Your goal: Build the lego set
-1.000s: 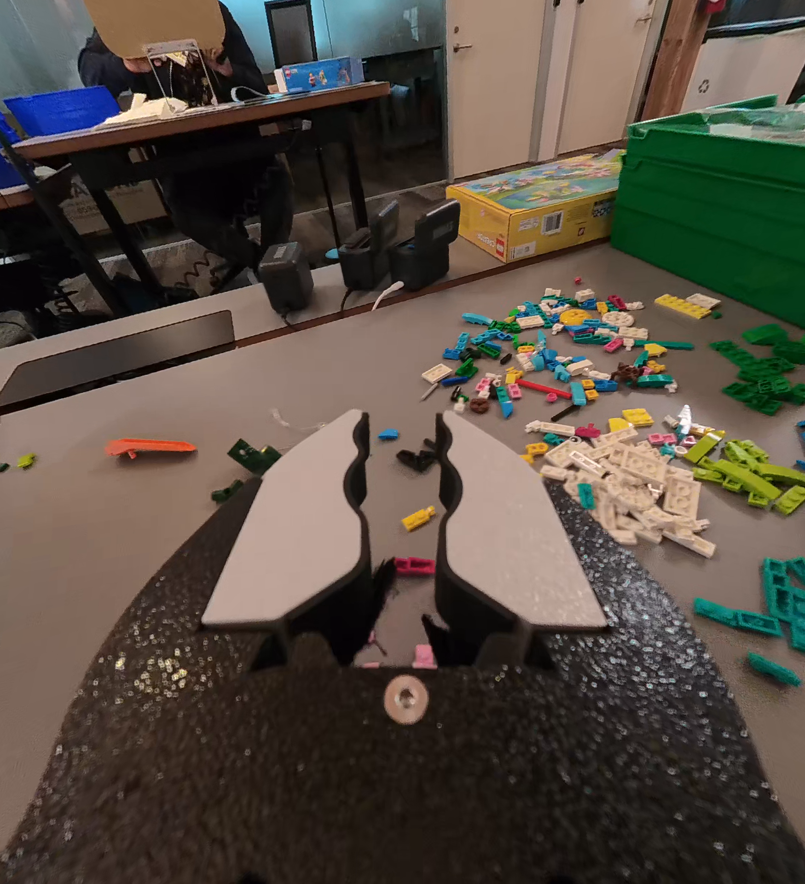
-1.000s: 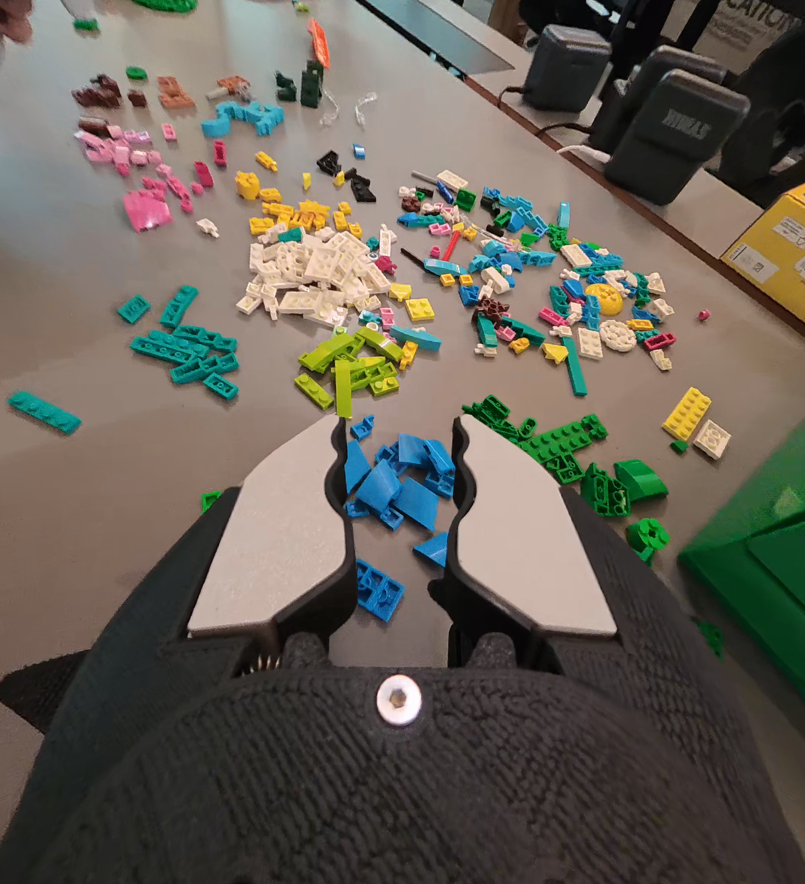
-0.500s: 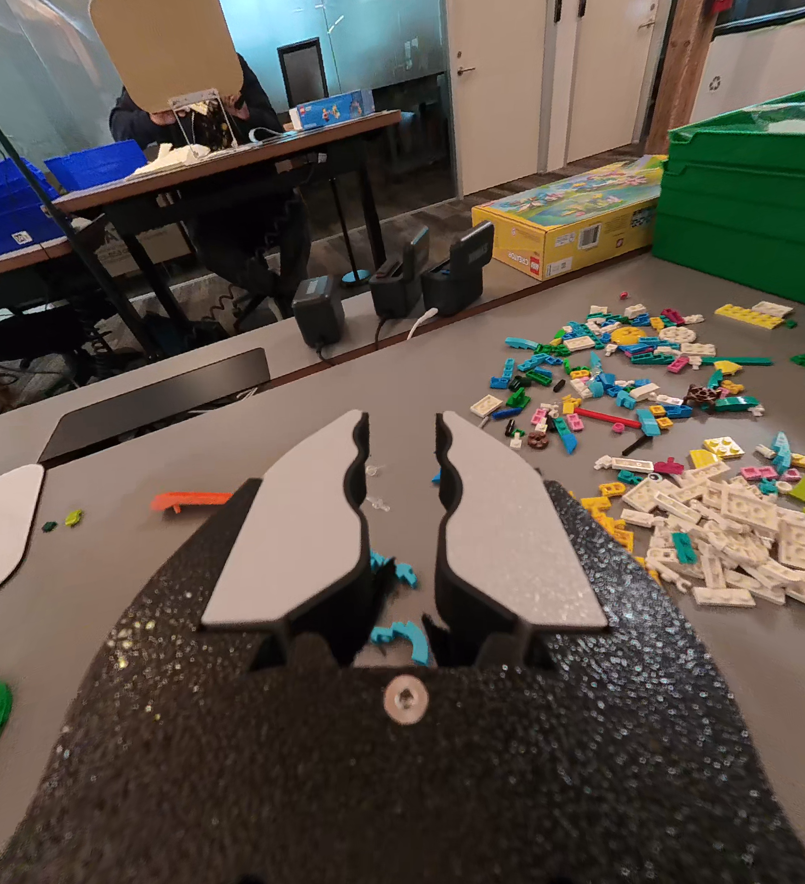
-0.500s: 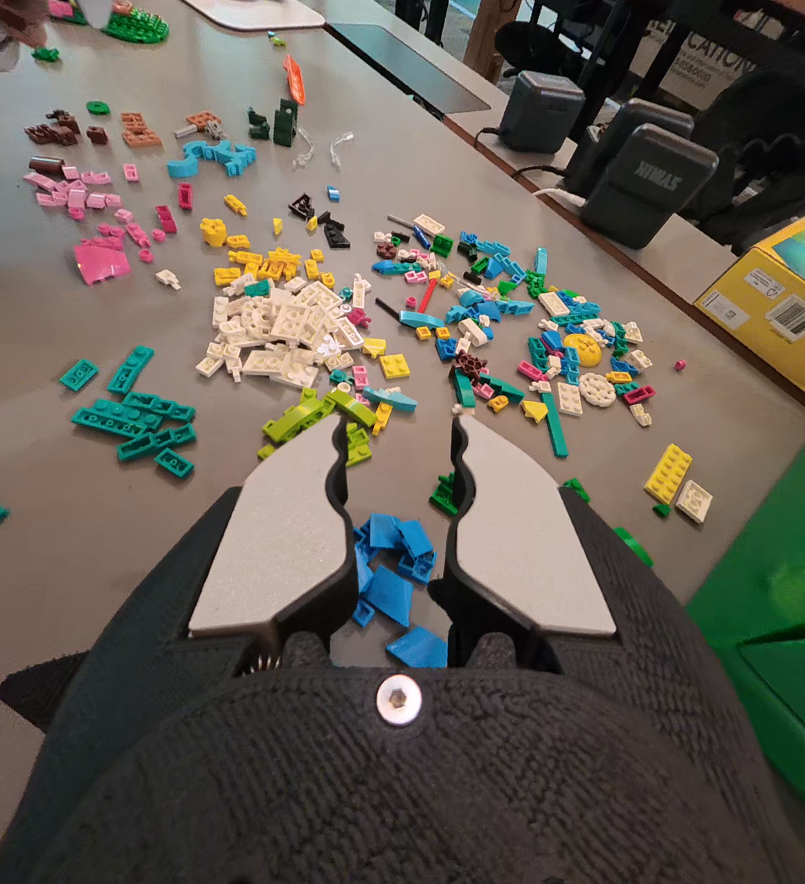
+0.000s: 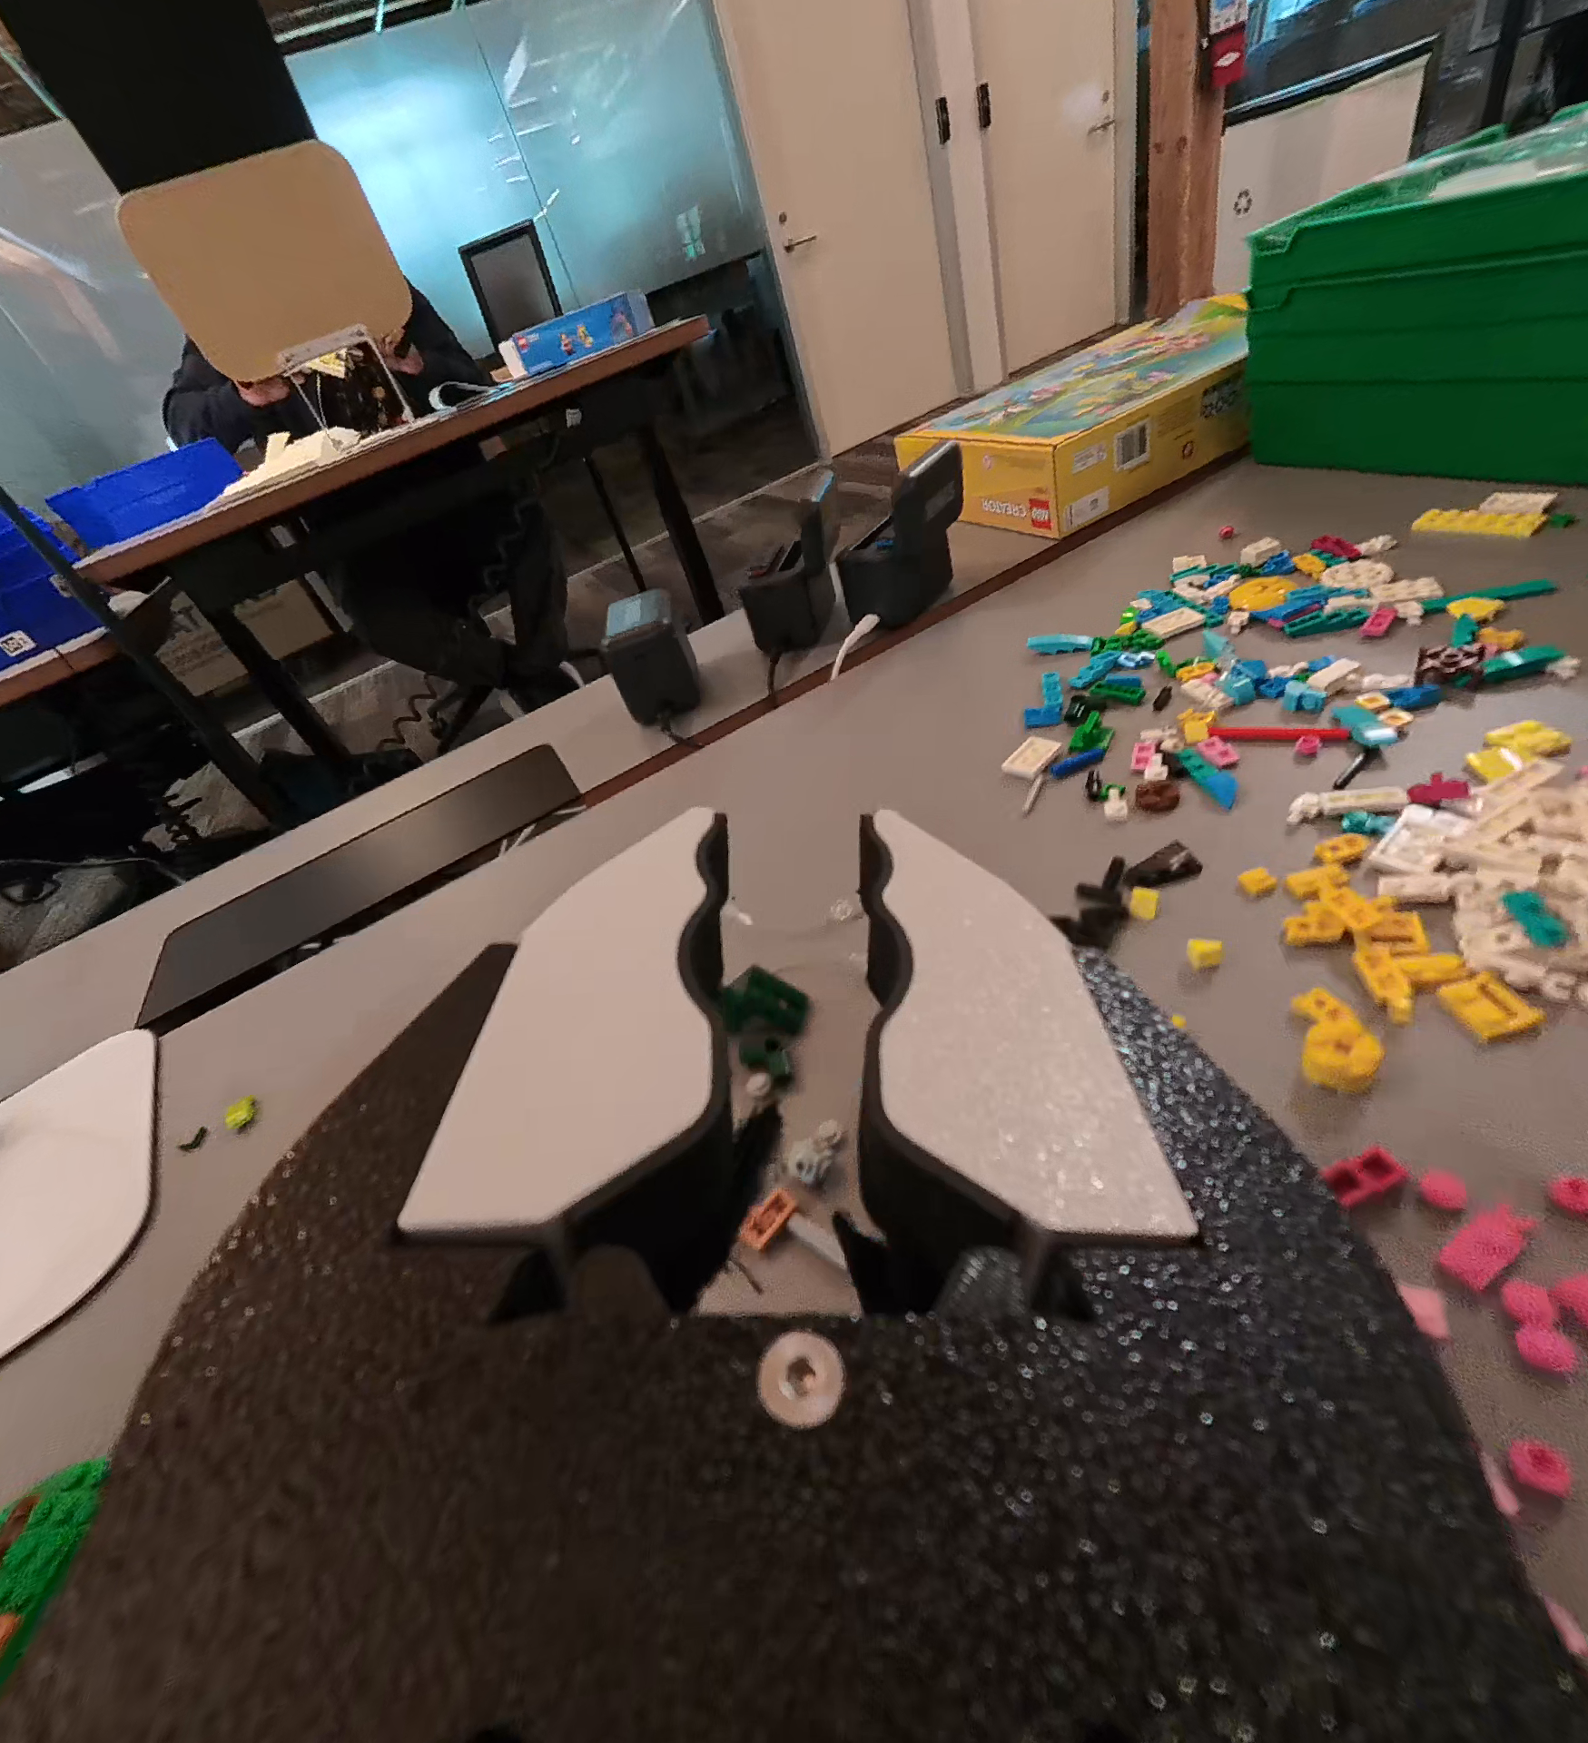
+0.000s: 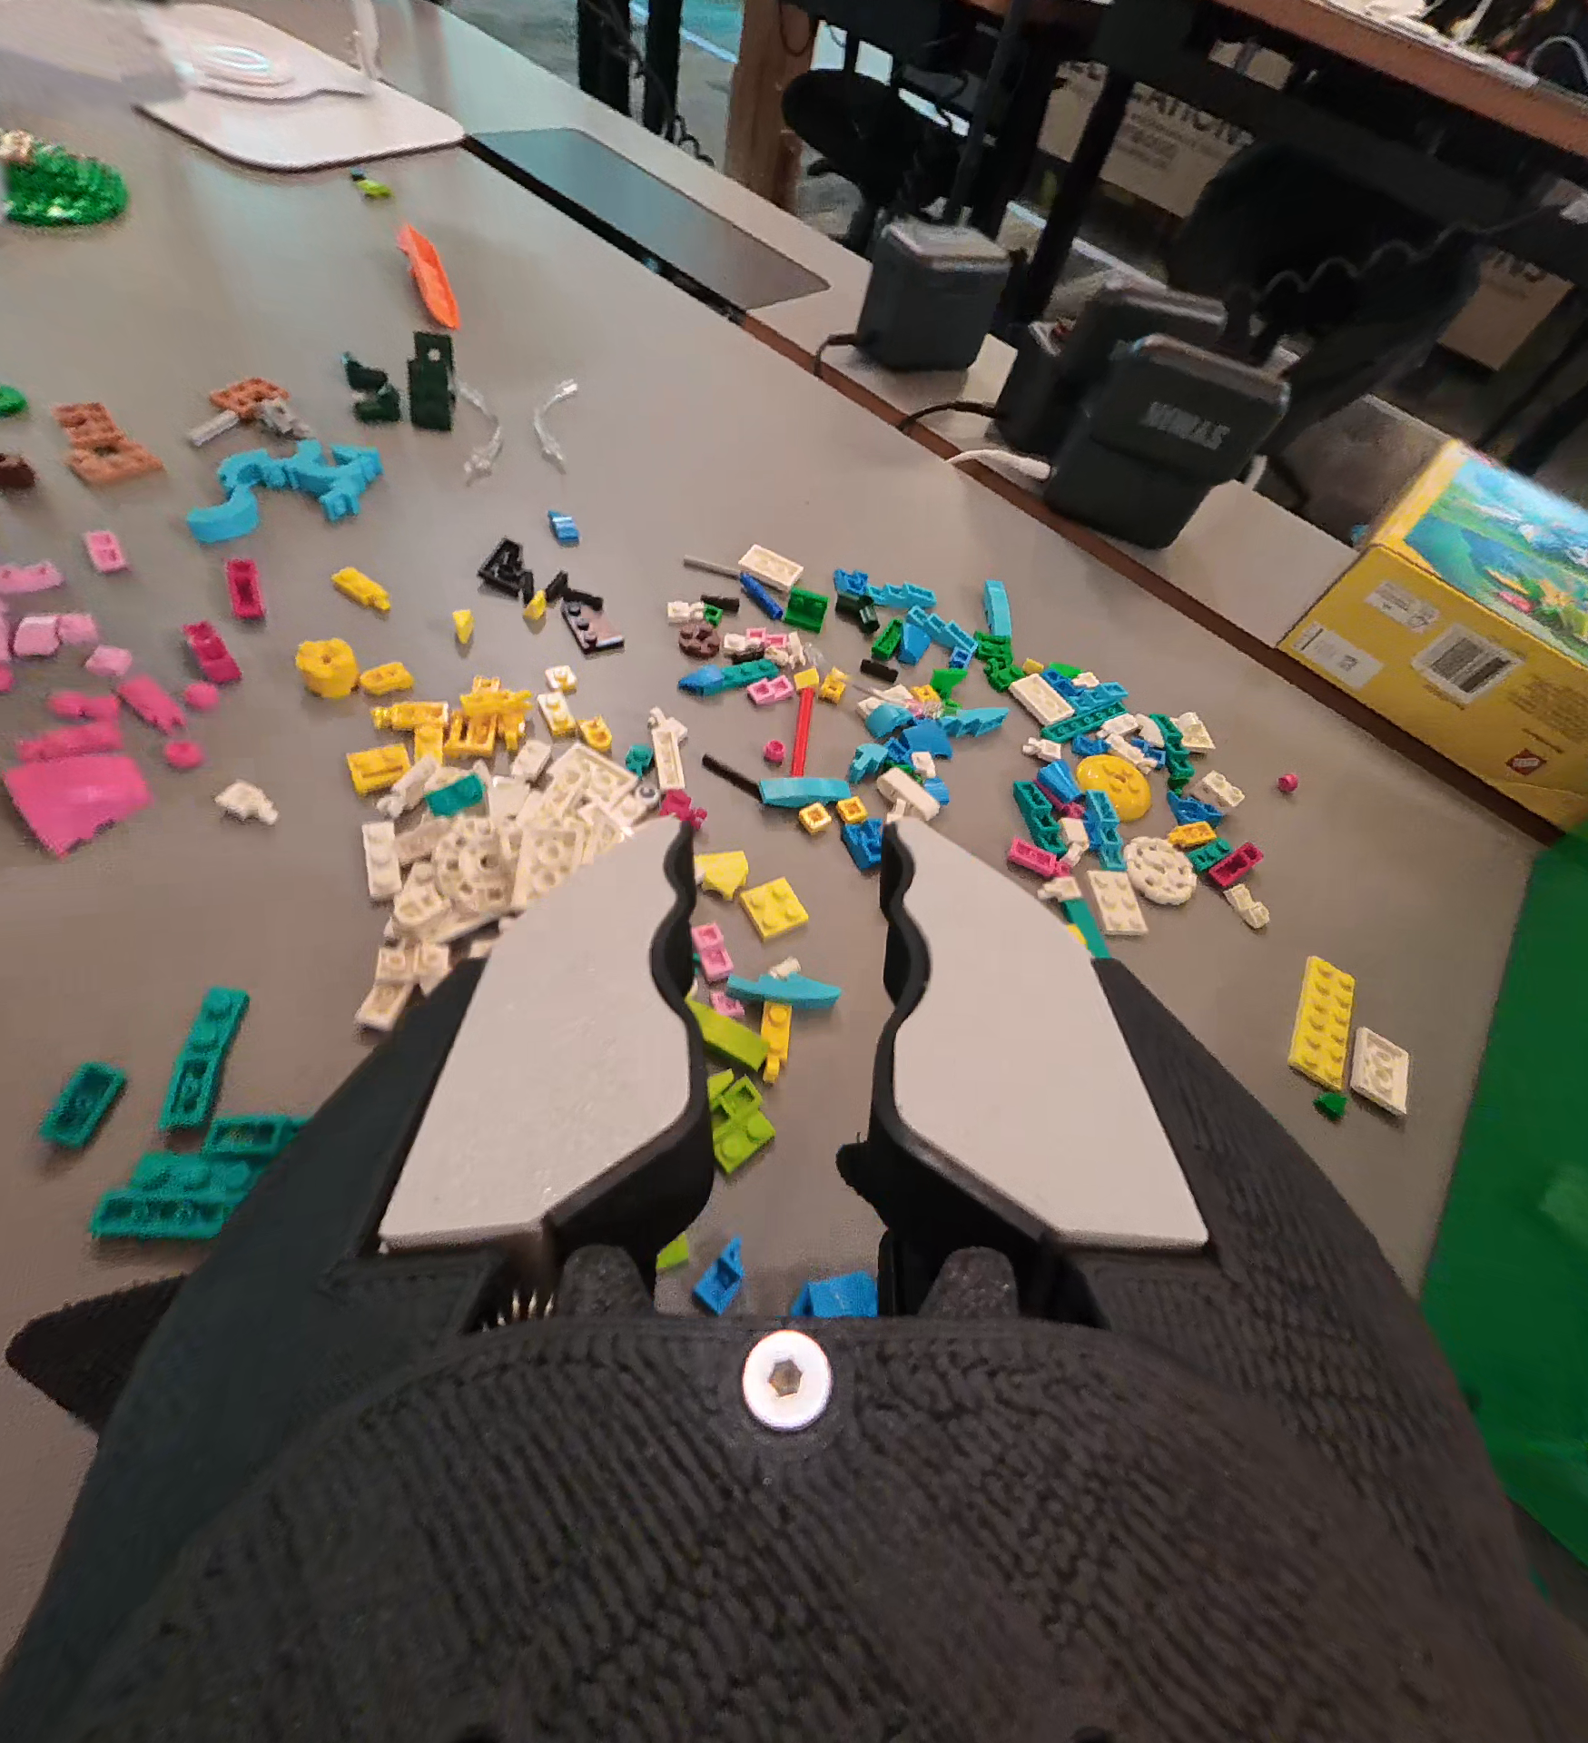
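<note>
Black textured shells, grey-faced fingers: I am holding the left hand-held gripper [image 5: 792, 849] spread and empty, low over the counter [image 5: 912, 755].

- Between its fingers: dark green pieces [image 5: 764, 1002] are lying loose, with a small grey part [image 5: 813, 1146] and a tan plate [image 5: 768, 1219] nearer the hinge. Nothing is being pinched.
- Right hand-held gripper [image 6: 782, 844]: likewise spread and empty, hovering over lime green pieces [image 6: 741, 1118], a yellow square plate [image 6: 774, 907] and a teal curved slope [image 6: 794, 990].
- Step in hand, as I am judging it: searching the sorted bricks for the next part; no piece is being carried. The started build on its green base [image 6: 63, 189] is sitting far off at the left of the counter, blurred.
- Next move calls for: settling on one piece, lowering the tips to straddle it alone, then closing gently, since the parts are small and flat.

Surroundings:
- White plates pile [image 6: 488, 849], yellow pieces [image 6: 450, 722], pink pieces [image 6: 73, 755], teal plates [image 6: 191, 1132], mixed blue-and-green scatter [image 6: 1007, 736].
- Orange brick separator [image 6: 428, 273]; clear pieces [image 6: 516, 424] just beside the dark green ones.
- Yellow set box [image 5: 1082, 443], green bins [image 5: 1450, 330], dark chargers [image 5: 898, 556] along the far edge.
- Person seated at another desk [image 5: 375, 443] behind.

Obstruction: crowding. Neighbouring bricks are touching or overlapping, so closing may catch two at once.
</note>
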`<action>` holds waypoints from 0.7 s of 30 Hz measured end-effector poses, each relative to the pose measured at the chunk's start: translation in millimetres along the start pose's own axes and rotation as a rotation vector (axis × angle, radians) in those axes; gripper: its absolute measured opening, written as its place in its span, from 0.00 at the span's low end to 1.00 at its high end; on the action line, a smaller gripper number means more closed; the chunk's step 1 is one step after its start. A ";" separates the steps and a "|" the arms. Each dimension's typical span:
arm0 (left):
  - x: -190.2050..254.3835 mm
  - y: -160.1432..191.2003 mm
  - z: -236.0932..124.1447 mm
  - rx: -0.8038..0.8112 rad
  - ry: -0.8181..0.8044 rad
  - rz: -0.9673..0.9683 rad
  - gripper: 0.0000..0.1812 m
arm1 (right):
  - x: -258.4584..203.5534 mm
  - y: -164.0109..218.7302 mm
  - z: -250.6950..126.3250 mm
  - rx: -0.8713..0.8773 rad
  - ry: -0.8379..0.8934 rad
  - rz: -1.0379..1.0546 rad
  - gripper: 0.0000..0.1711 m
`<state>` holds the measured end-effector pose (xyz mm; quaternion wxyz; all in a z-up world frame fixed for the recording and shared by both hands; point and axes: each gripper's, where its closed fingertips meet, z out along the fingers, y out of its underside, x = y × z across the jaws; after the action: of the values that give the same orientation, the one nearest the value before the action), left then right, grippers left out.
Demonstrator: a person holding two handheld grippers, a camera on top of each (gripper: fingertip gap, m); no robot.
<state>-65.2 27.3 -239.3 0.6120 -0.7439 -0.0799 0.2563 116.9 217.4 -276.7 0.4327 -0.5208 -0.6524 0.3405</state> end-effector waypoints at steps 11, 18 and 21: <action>-30.6 26.1 -28.5 0.092 0.034 -0.007 0.14 | 27.0 -33.6 19.5 0.149 0.243 0.217 0.14; -26.7 27.1 -45.2 0.146 0.006 -0.018 0.17 | 31.9 -10.7 16.2 0.143 0.308 0.186 0.00; -16.1 21.5 -50.0 0.178 0.018 0.027 0.17 | 42.9 -3.3 14.1 0.130 0.367 0.174 0.00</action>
<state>-59.2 -28.3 -249.2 0.6731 -0.6896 -0.0414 0.2640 99.1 258.6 -270.3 0.5458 -0.5994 -0.4919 0.3176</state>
